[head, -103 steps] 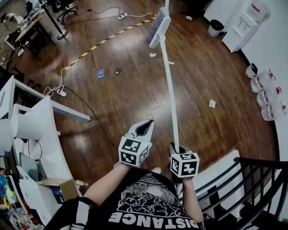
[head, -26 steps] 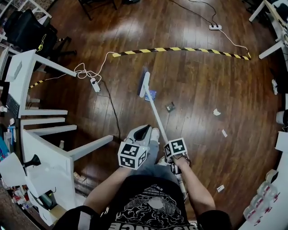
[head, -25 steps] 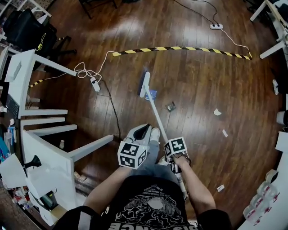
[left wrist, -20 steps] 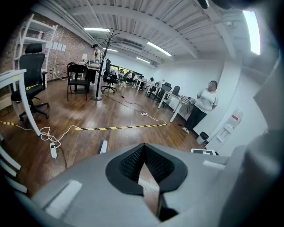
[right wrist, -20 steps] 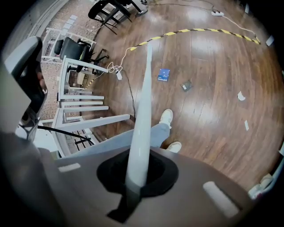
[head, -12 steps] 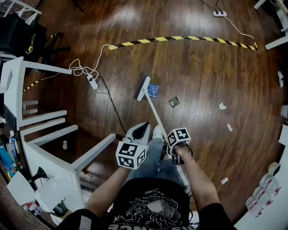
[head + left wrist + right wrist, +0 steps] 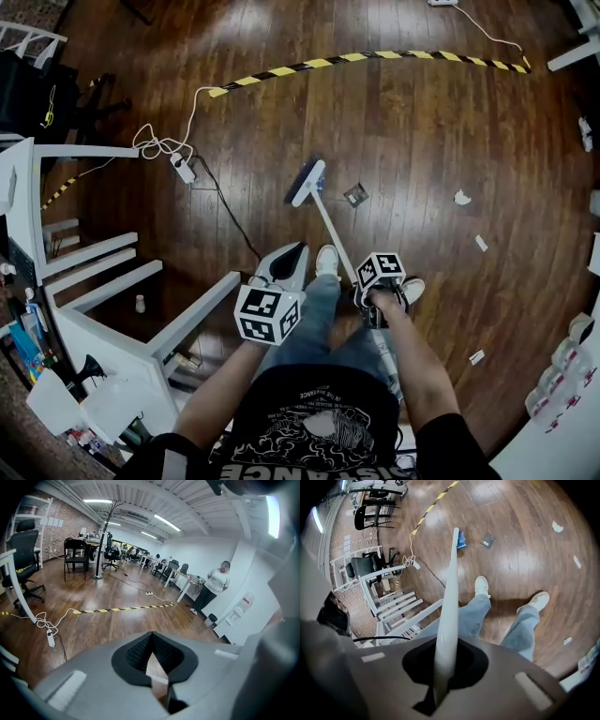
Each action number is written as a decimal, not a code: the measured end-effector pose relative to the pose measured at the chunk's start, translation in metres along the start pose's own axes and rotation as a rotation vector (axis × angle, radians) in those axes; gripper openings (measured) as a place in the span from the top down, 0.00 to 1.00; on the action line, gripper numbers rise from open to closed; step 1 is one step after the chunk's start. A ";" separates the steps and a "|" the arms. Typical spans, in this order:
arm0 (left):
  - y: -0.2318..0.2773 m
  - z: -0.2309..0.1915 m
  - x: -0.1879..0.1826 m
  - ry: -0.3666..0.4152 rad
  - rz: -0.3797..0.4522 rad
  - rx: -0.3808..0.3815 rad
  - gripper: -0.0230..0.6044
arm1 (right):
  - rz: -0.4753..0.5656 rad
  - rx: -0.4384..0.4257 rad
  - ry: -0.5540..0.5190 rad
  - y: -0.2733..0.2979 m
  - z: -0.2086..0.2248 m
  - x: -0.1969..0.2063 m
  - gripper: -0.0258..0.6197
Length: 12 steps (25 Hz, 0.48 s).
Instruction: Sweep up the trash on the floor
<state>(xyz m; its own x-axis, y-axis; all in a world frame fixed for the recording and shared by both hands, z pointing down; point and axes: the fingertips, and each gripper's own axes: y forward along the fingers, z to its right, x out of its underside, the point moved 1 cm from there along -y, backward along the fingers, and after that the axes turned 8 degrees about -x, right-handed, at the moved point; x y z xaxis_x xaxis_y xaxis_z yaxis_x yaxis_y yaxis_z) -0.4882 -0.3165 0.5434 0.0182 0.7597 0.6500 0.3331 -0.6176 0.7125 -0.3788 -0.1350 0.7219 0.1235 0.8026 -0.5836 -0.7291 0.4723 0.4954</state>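
Observation:
A white-handled broom [image 7: 330, 225] slants from my right gripper [image 7: 367, 298] down to the floor, its head [image 7: 307, 182] resting ahead of the person's feet. The right gripper [image 7: 440, 667] is shut on the handle [image 7: 449, 597]. A blue scrap [image 7: 461, 540] lies right at the broom head, and a dark square scrap [image 7: 354, 195] sits just right of it. White paper bits [image 7: 461, 198] are scattered farther right. My left gripper [image 7: 296, 249] hangs beside the left leg, jaws together with nothing in them [image 7: 151, 635].
White desk frames [image 7: 187, 314] crowd the left side. A power strip [image 7: 181, 169] with cables lies ahead-left, and yellow-black tape [image 7: 366, 58] crosses the floor beyond. White containers [image 7: 572, 352] line the right edge. A person [image 7: 215, 583] stands far across the office.
Four seconds ago the broom was stretched far out elsewhere in the room. Over the last second the person has stepped forward and the broom head has come against the blue scrap.

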 end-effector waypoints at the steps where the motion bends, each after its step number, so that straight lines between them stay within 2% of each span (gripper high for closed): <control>1: 0.003 0.007 0.000 0.005 0.001 0.001 0.96 | 0.000 0.000 0.004 -0.004 0.006 0.002 0.96; 5: 0.013 0.041 0.006 0.011 0.002 0.004 0.96 | -0.004 0.012 0.003 -0.023 0.037 0.016 0.96; 12: 0.025 0.114 0.018 -0.009 0.005 -0.001 0.96 | -0.039 0.099 -0.043 -0.076 0.100 0.041 0.96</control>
<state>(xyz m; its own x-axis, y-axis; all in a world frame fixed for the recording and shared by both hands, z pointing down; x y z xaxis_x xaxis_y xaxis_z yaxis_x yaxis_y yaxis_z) -0.3724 -0.2948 0.5431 0.0286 0.7583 0.6513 0.3318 -0.6218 0.7094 -0.2517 -0.1018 0.7248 0.1809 0.7969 -0.5764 -0.6534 0.5354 0.5352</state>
